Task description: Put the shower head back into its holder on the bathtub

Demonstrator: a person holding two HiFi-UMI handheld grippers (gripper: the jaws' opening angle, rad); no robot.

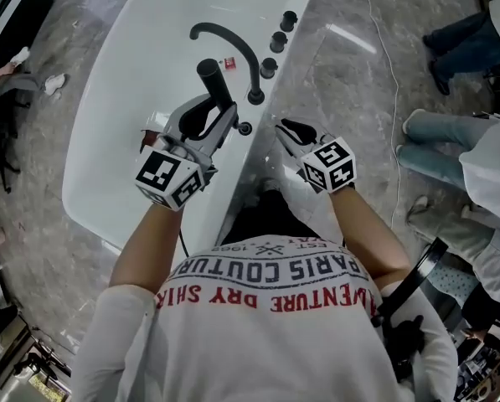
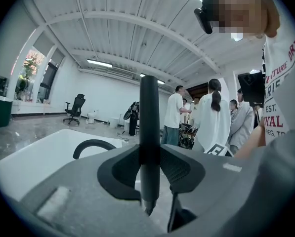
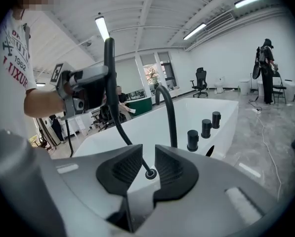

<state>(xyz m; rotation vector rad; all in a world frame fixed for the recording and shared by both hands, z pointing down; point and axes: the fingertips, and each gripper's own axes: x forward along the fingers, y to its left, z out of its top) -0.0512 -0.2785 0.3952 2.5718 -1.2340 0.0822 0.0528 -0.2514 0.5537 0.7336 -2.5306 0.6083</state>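
Note:
The black stick-shaped shower head (image 1: 209,75) stands upright over the white bathtub (image 1: 124,90), and my left gripper (image 1: 220,111) is shut on its lower part. In the left gripper view the shower head (image 2: 149,117) runs straight up between the pads of that gripper (image 2: 149,157). Its black hose (image 3: 118,127) curves down to the round holder (image 3: 150,174) on the tub rim, which also shows as a small ring (image 1: 244,128). My right gripper (image 1: 285,129) hovers just right of that ring. Its jaws (image 3: 142,164) stand narrowly open with nothing between them.
A black arched faucet (image 1: 233,44) and three black knobs (image 1: 278,40) sit on the rim beyond the holder. People stand on the marble floor at the right (image 1: 459,132), and more stand behind the tub (image 2: 211,117). A thin cable (image 1: 392,65) lies on the floor.

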